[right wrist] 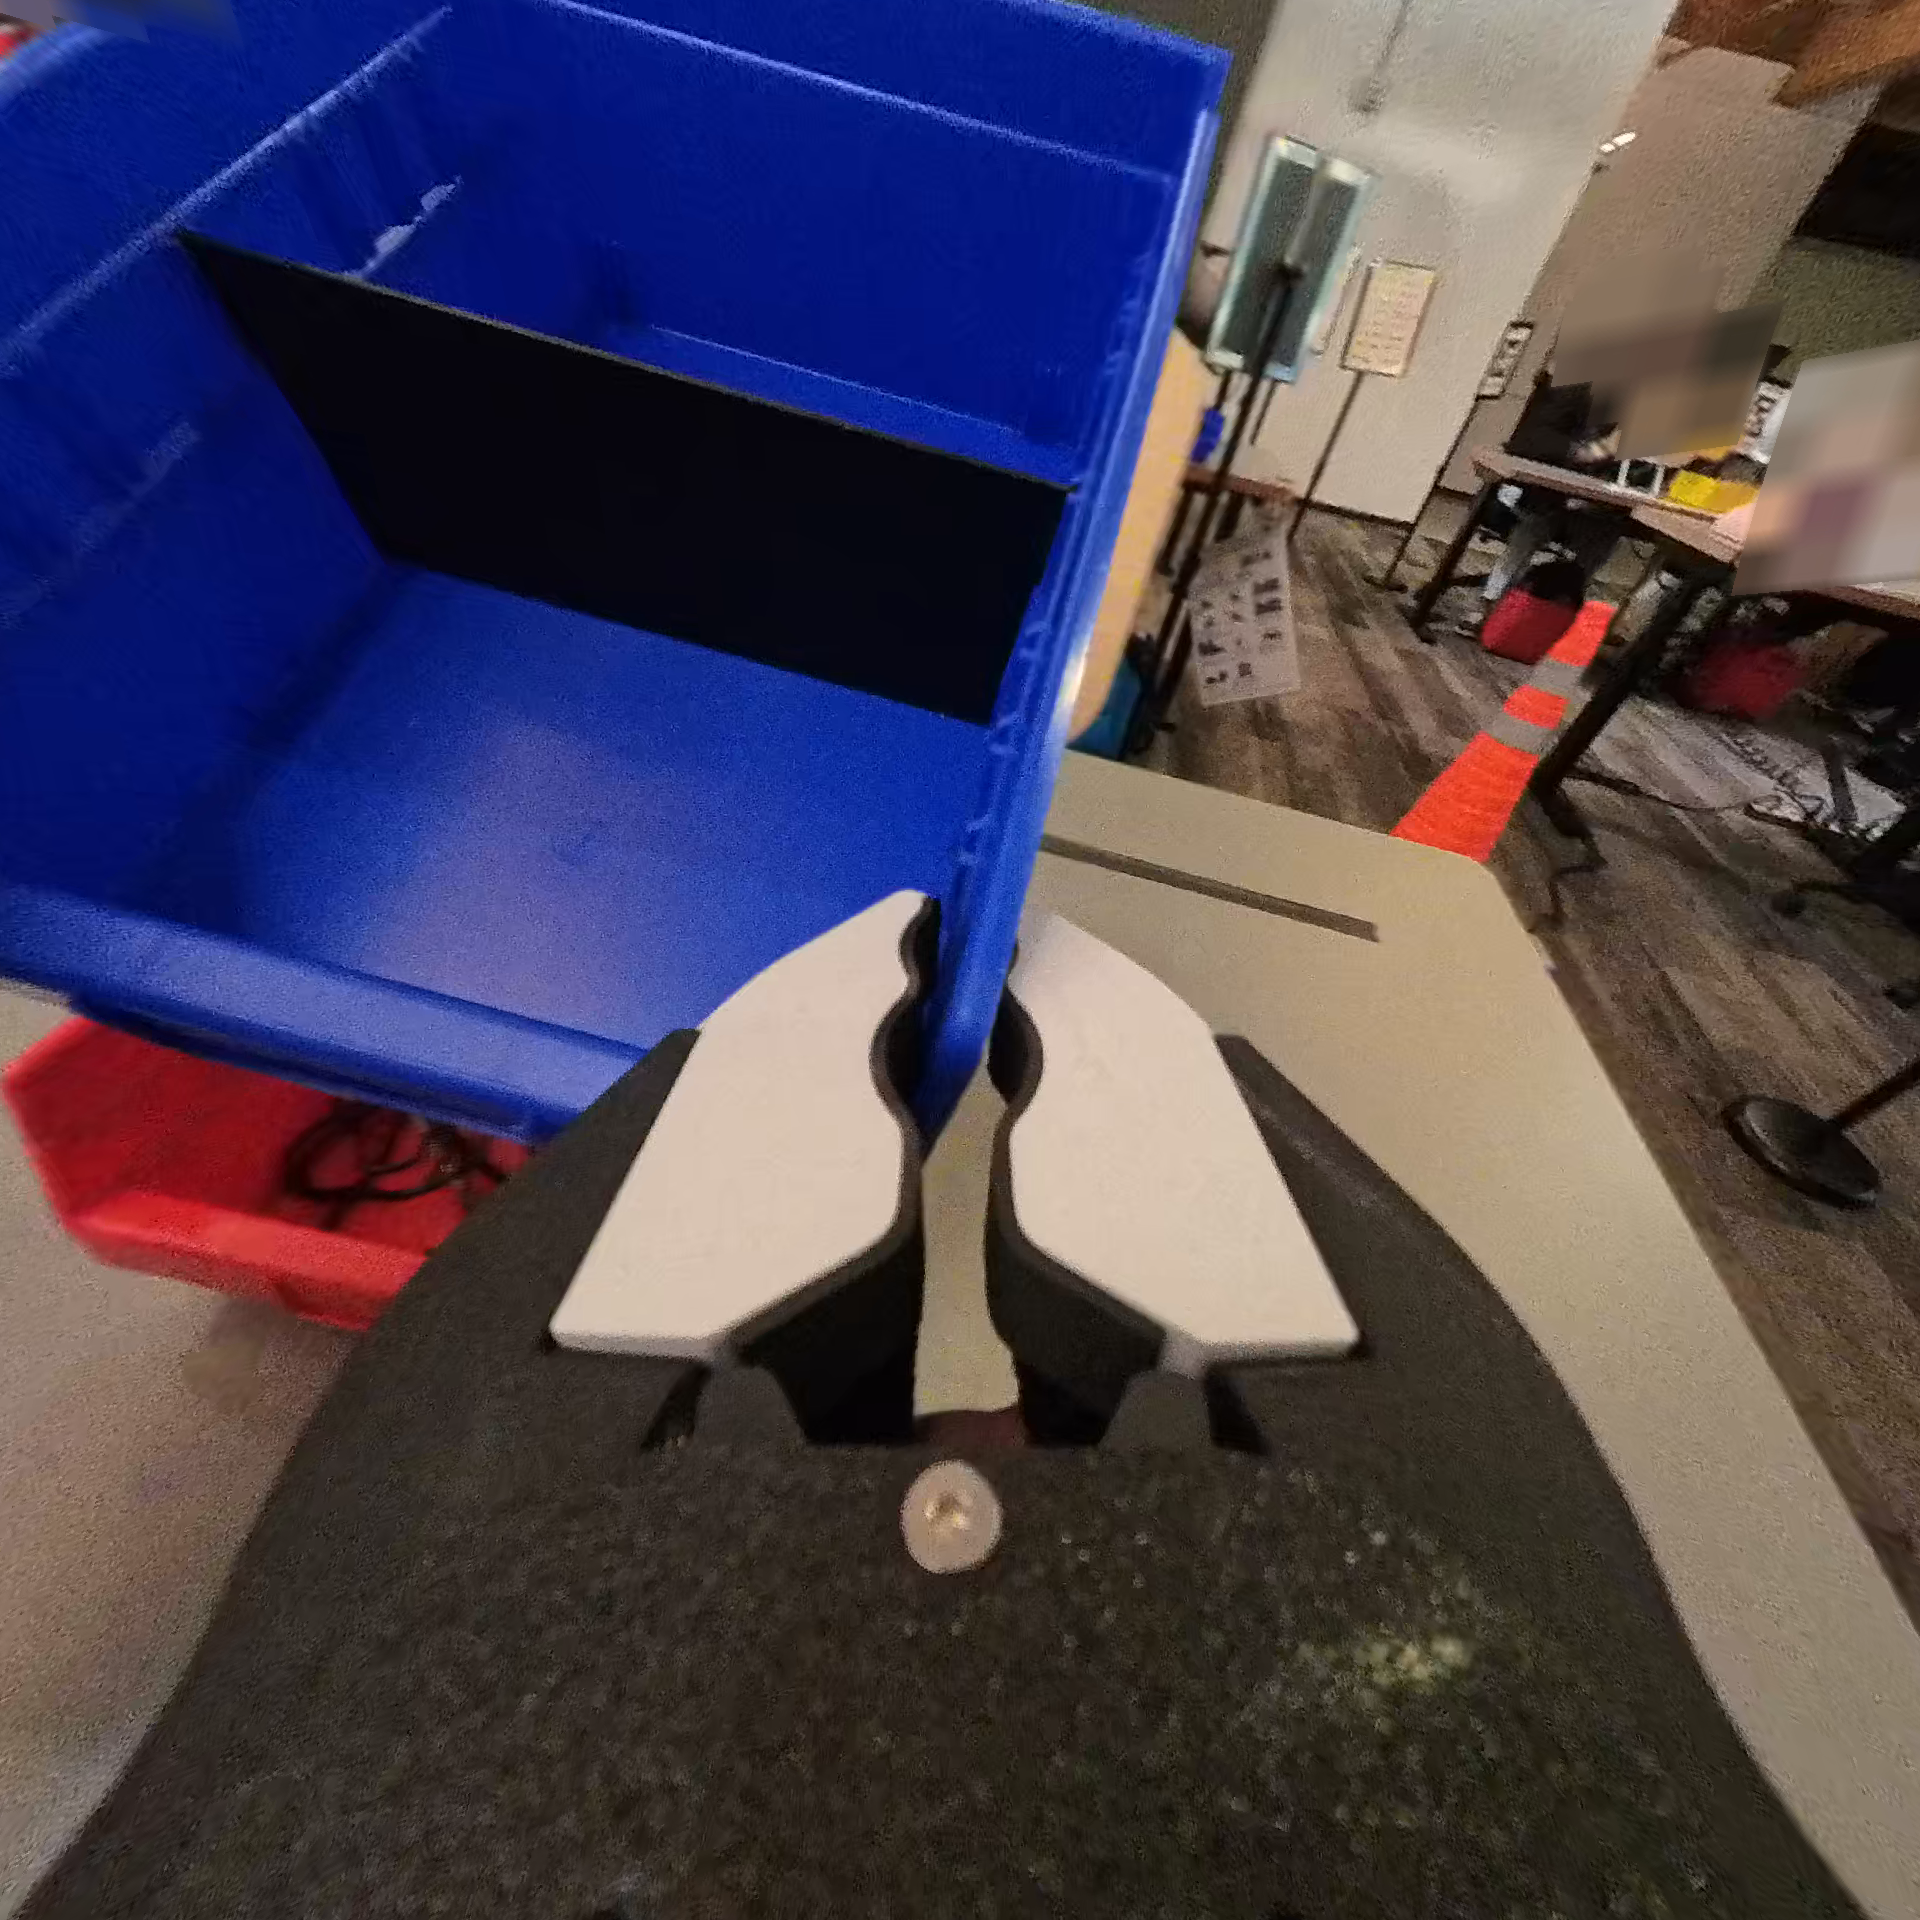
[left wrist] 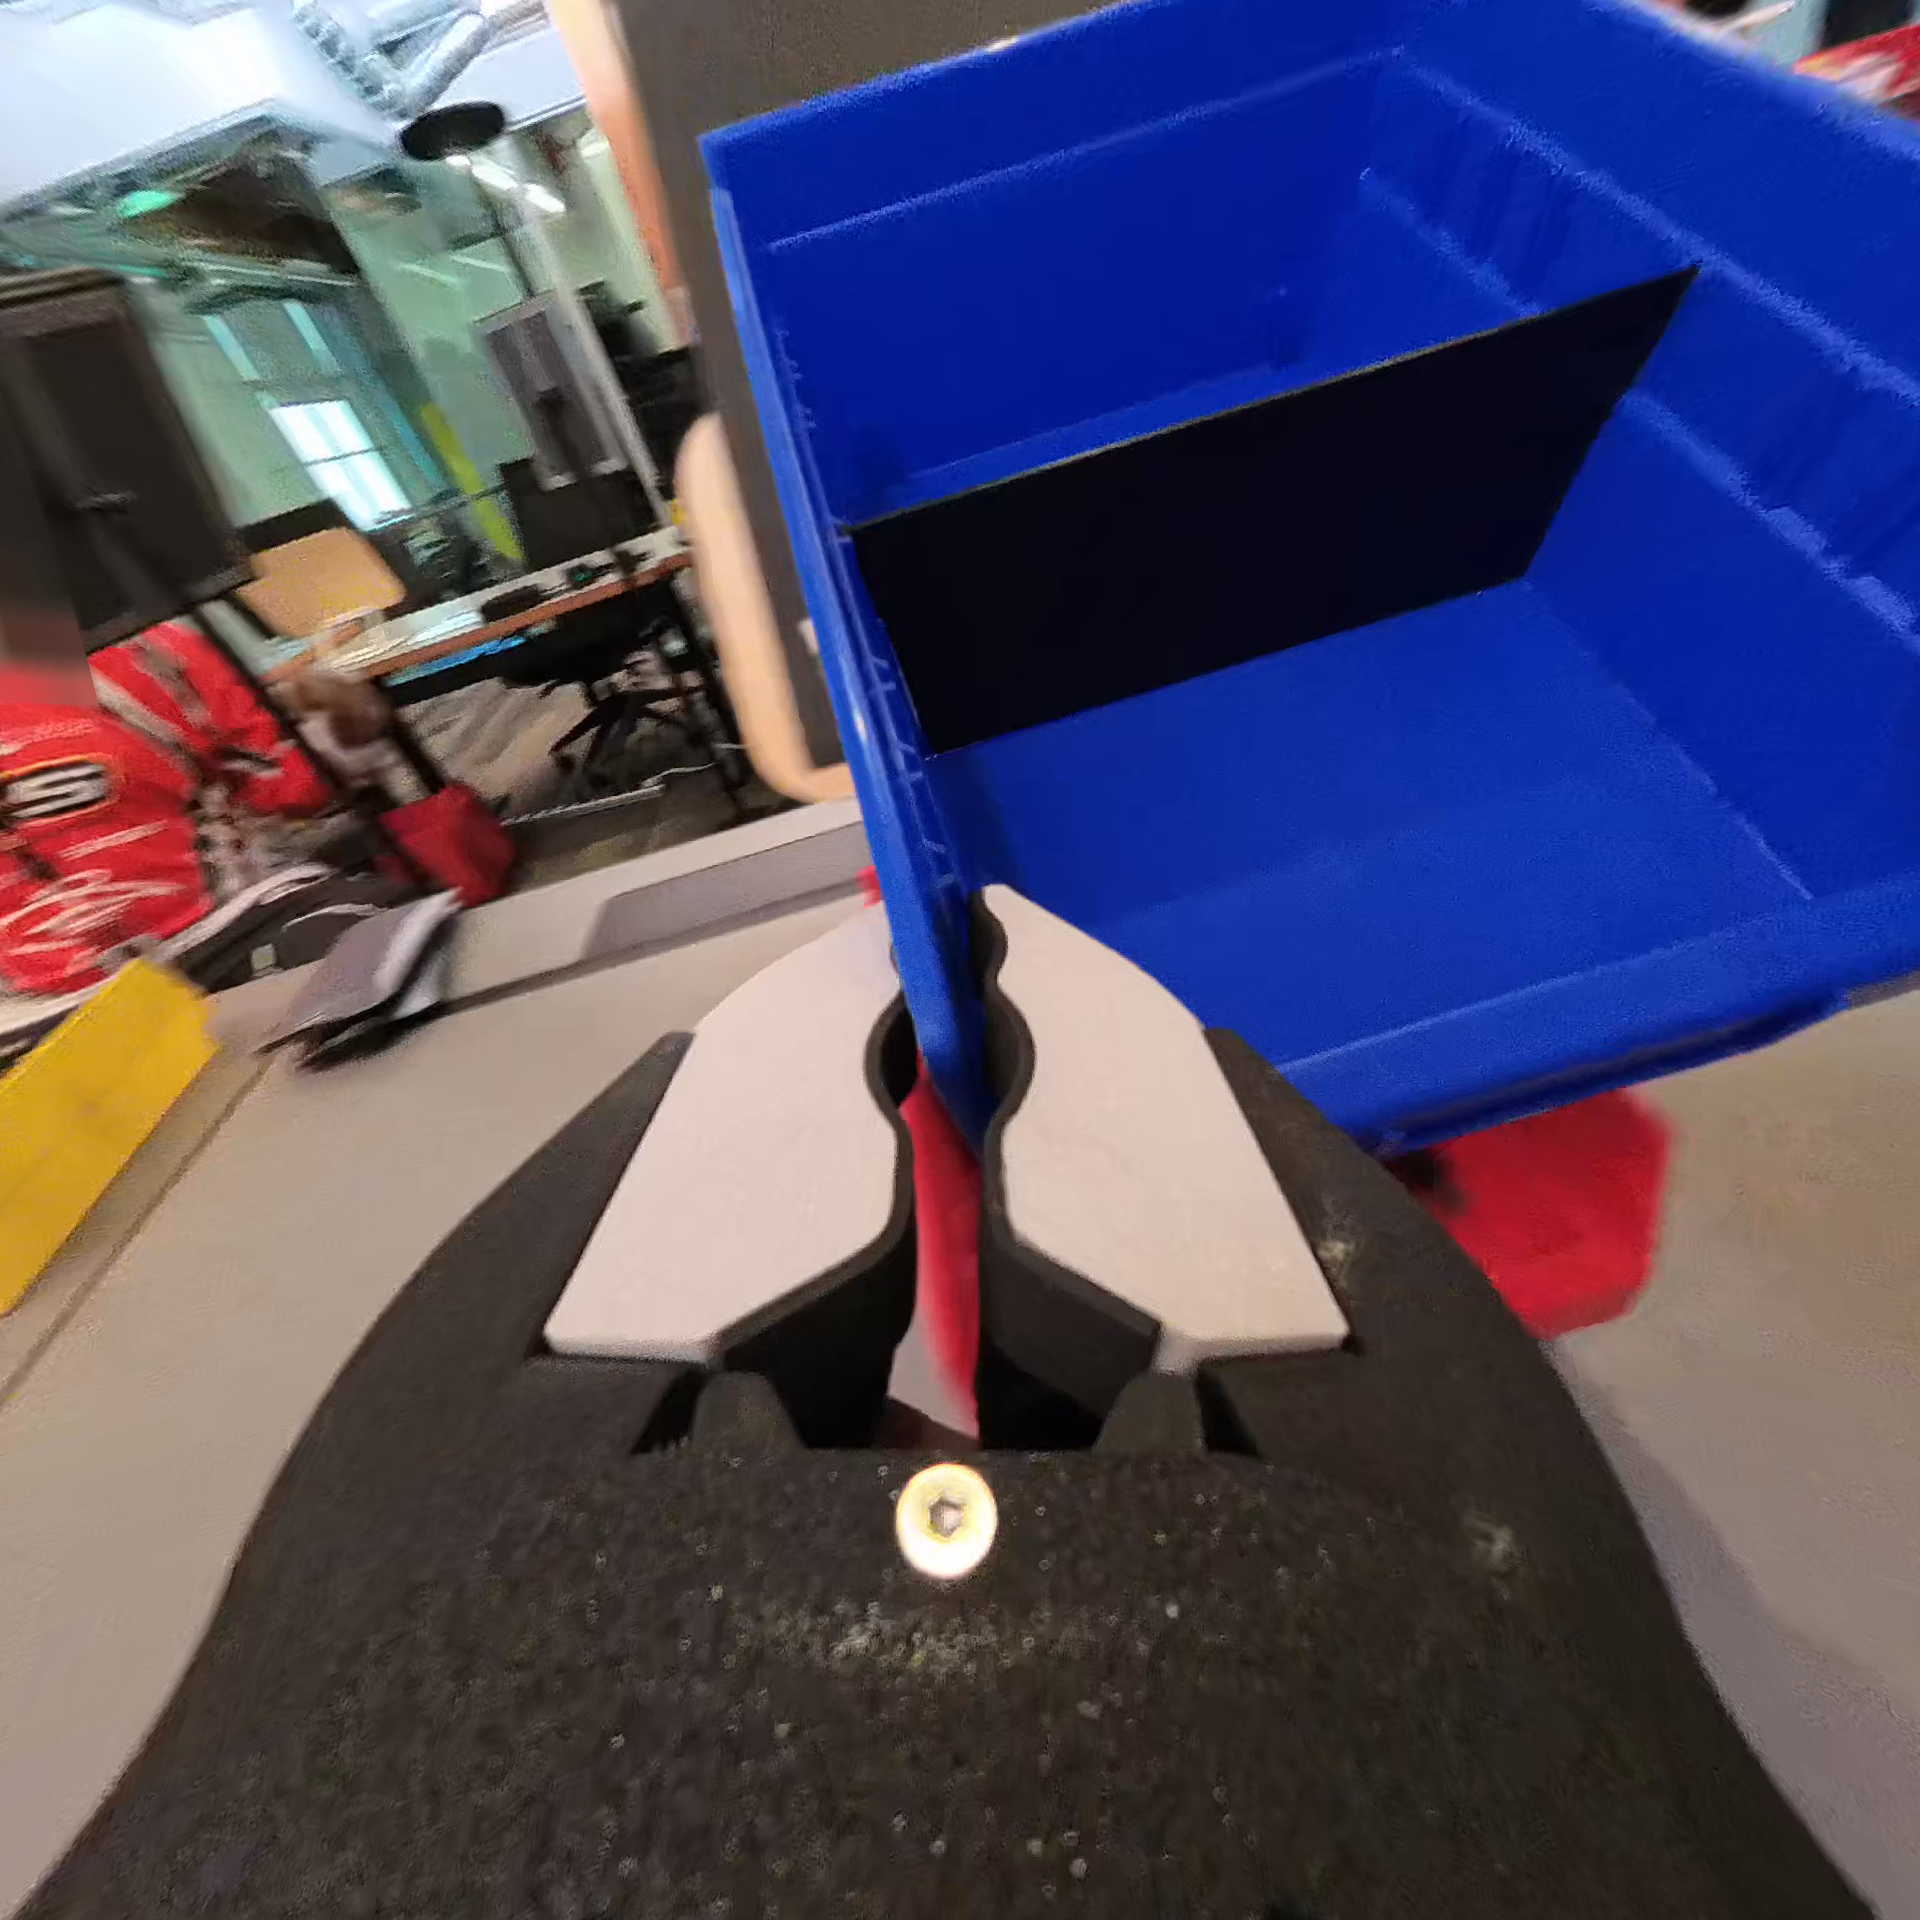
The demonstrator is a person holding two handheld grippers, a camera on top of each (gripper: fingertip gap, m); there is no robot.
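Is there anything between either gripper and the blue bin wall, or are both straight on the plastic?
Nothing visible between them. The left gripper is clamped directly on one side wall of the blue bin, the right gripper on the opposite wall. A red bin lies underneath, below the grips.

the bin [left wrist: 1351, 831] hangs tilted above the table [left wrist: 260, 1351], with a divider [left wrist: 1195, 540] standing across its inside. the left gripper [left wrist: 940, 987] clamps its left wall, the right gripper [right wrist: 961, 997] its right wall. a tray [right wrist: 187, 1174] lies on the table beneath the bin.
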